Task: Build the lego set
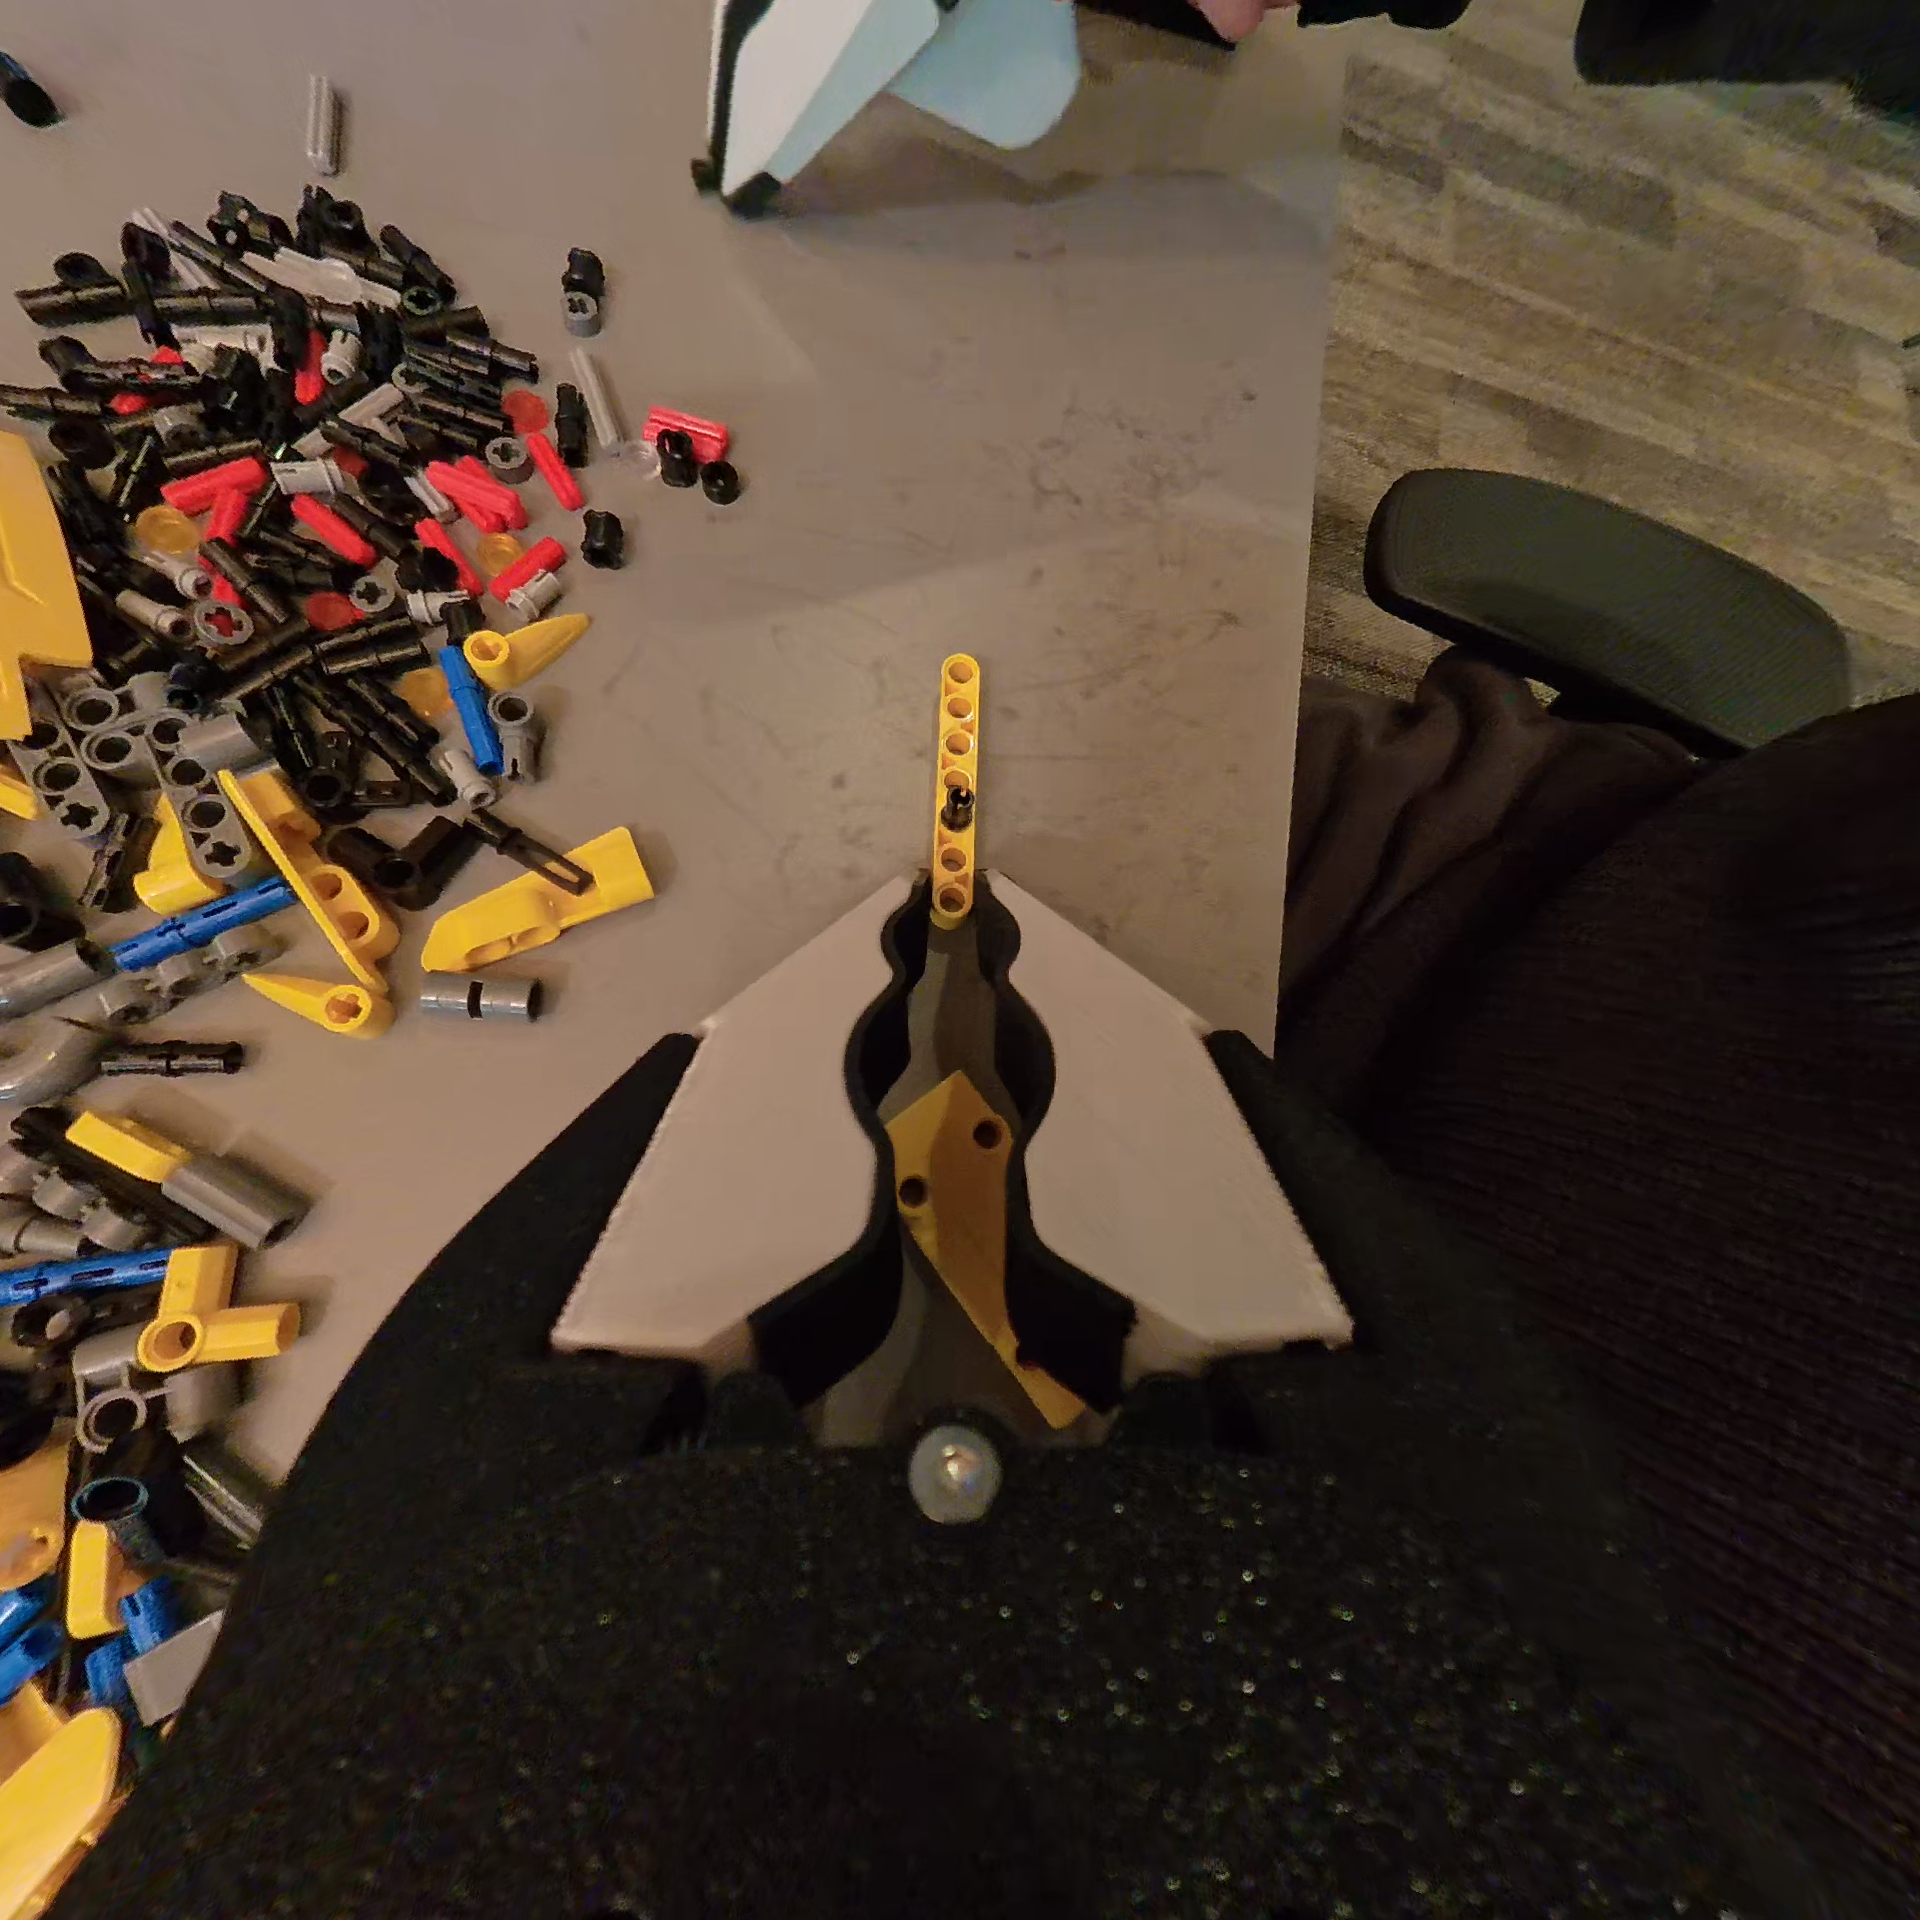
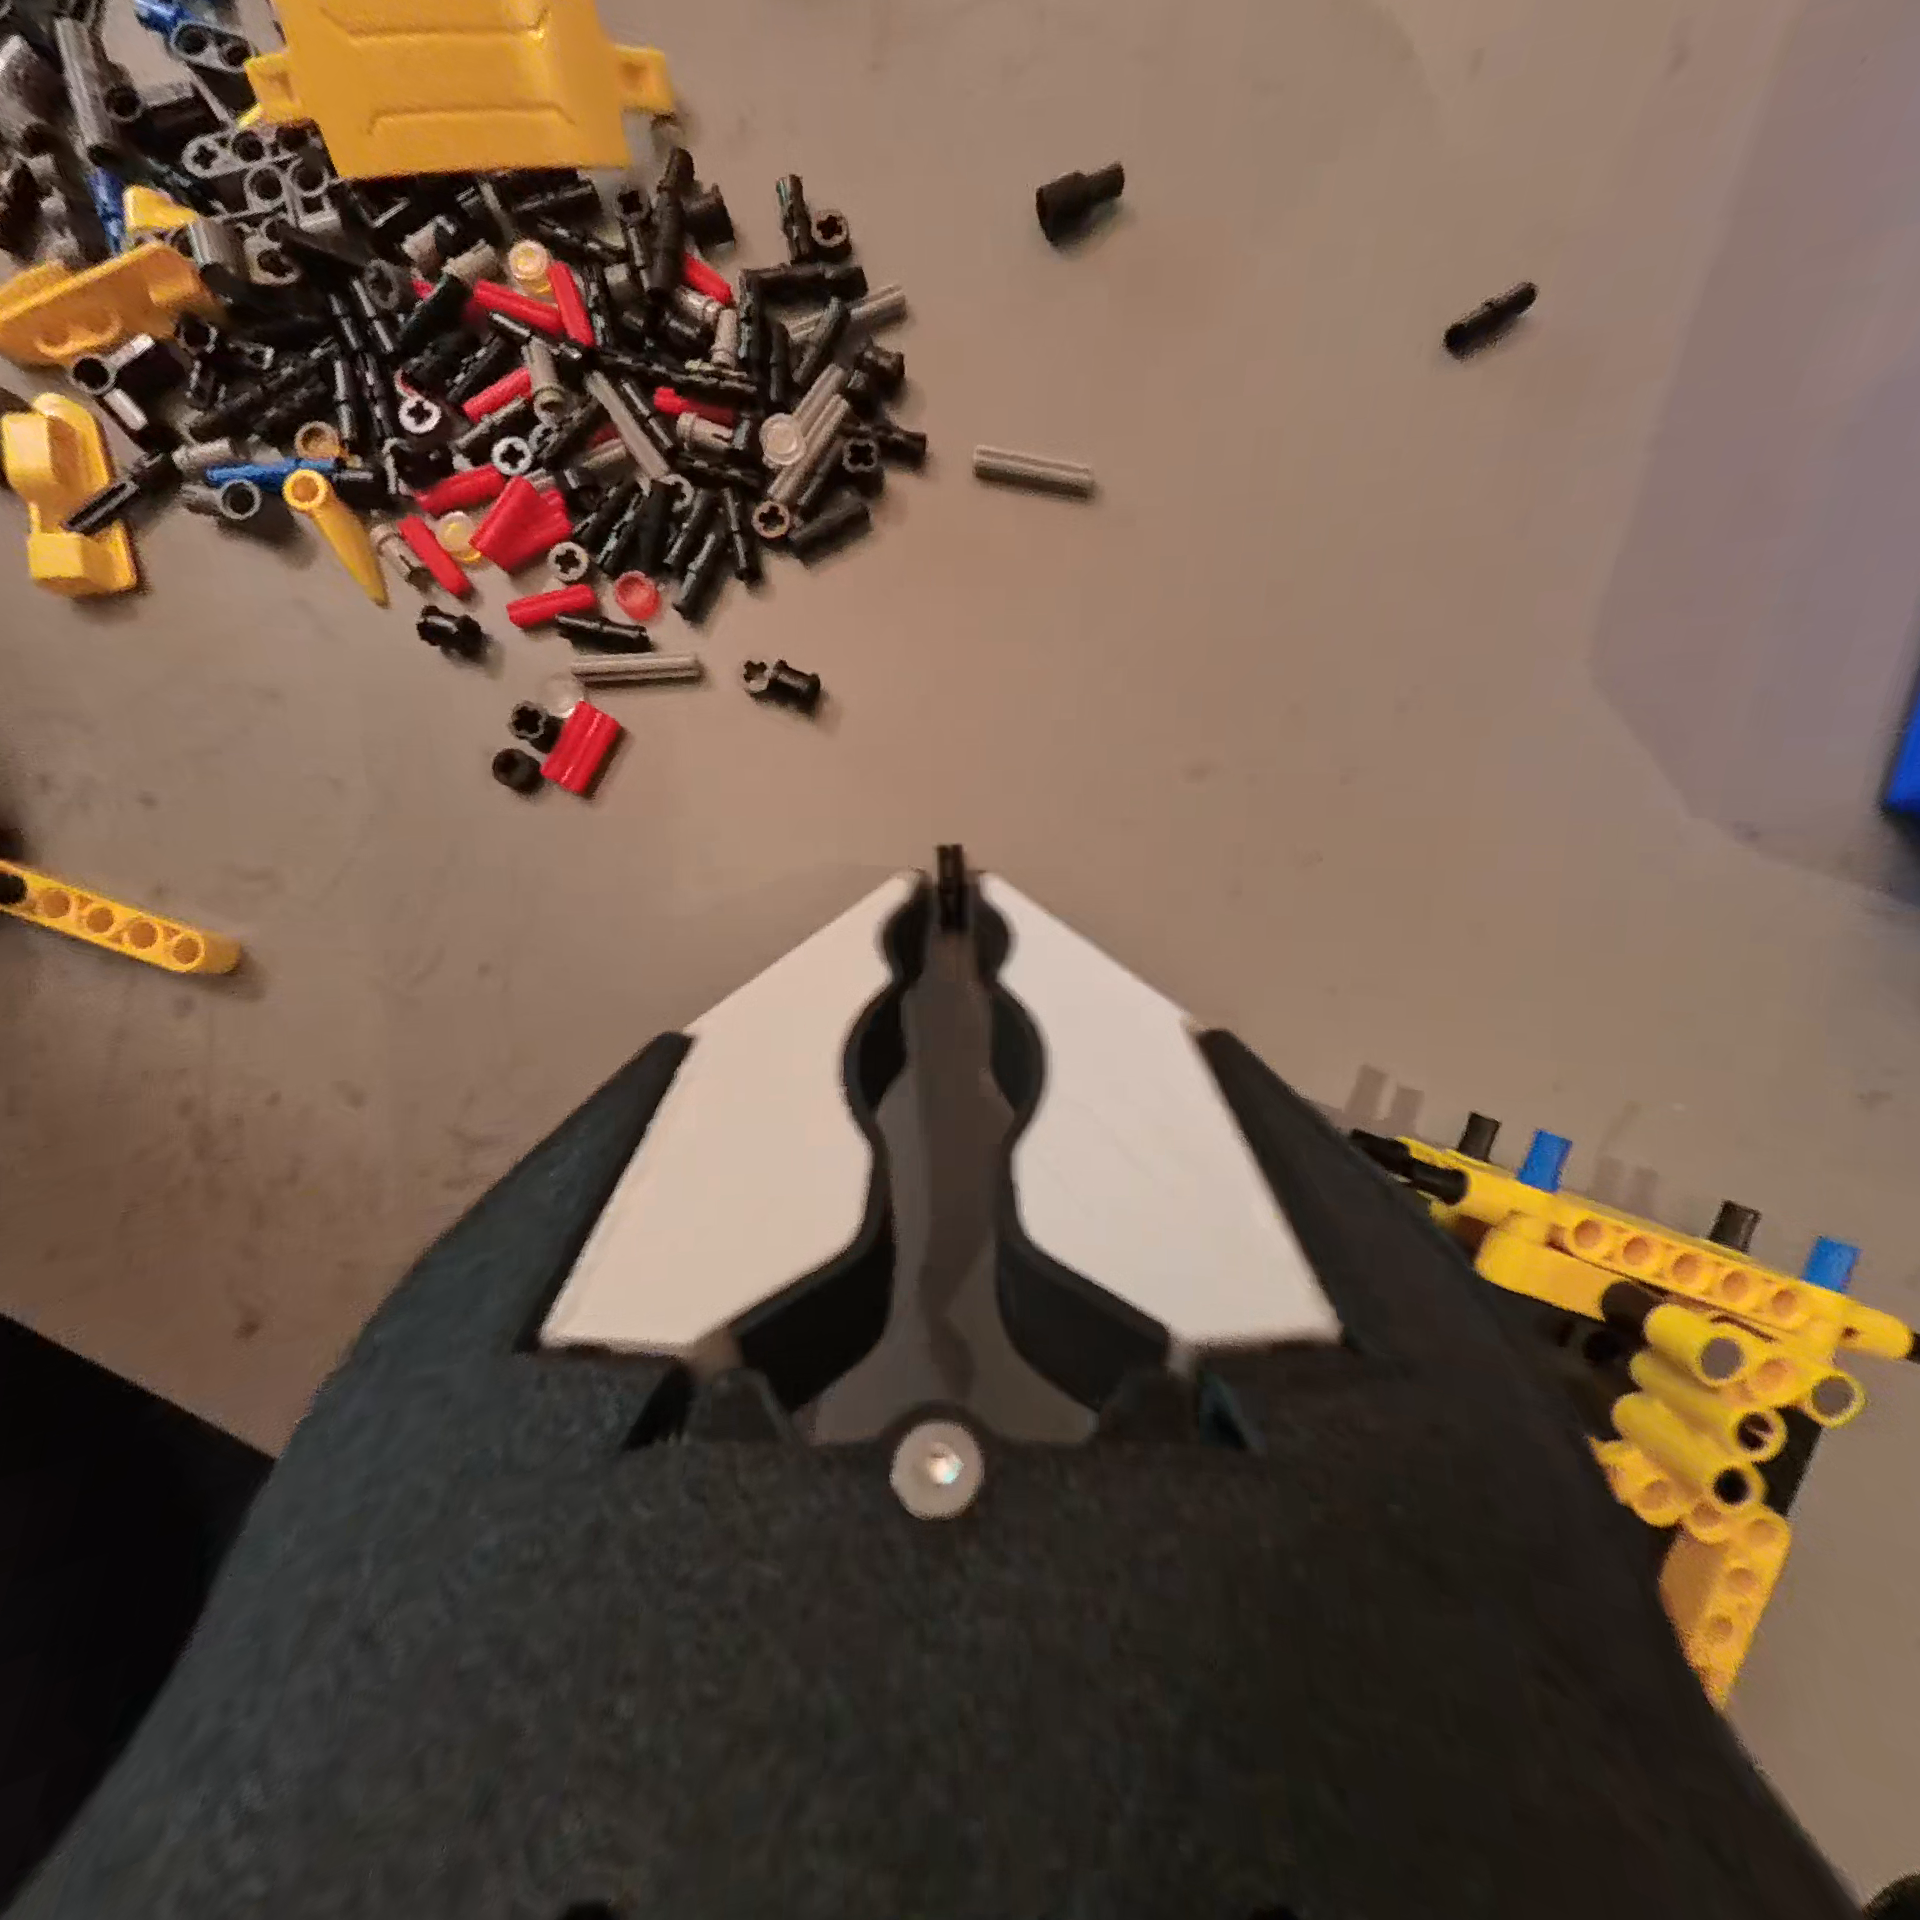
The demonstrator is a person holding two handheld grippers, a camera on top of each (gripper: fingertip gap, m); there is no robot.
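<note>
My left gripper is shut on the near end of a long yellow holed beam, which sticks out forward above the grey table. A black pin sits in one of the beam's holes. The same beam shows at the left edge of the right wrist view. My right gripper is shut on a small black pin that pokes out past its tips, above the table. The right gripper also shows at the top of the left wrist view.
A heap of loose black, red, grey, blue and yellow building parts covers the table's left side; it also shows in the right wrist view. A yellow built assembly lies at the right. A black chair stands beyond the table's edge.
</note>
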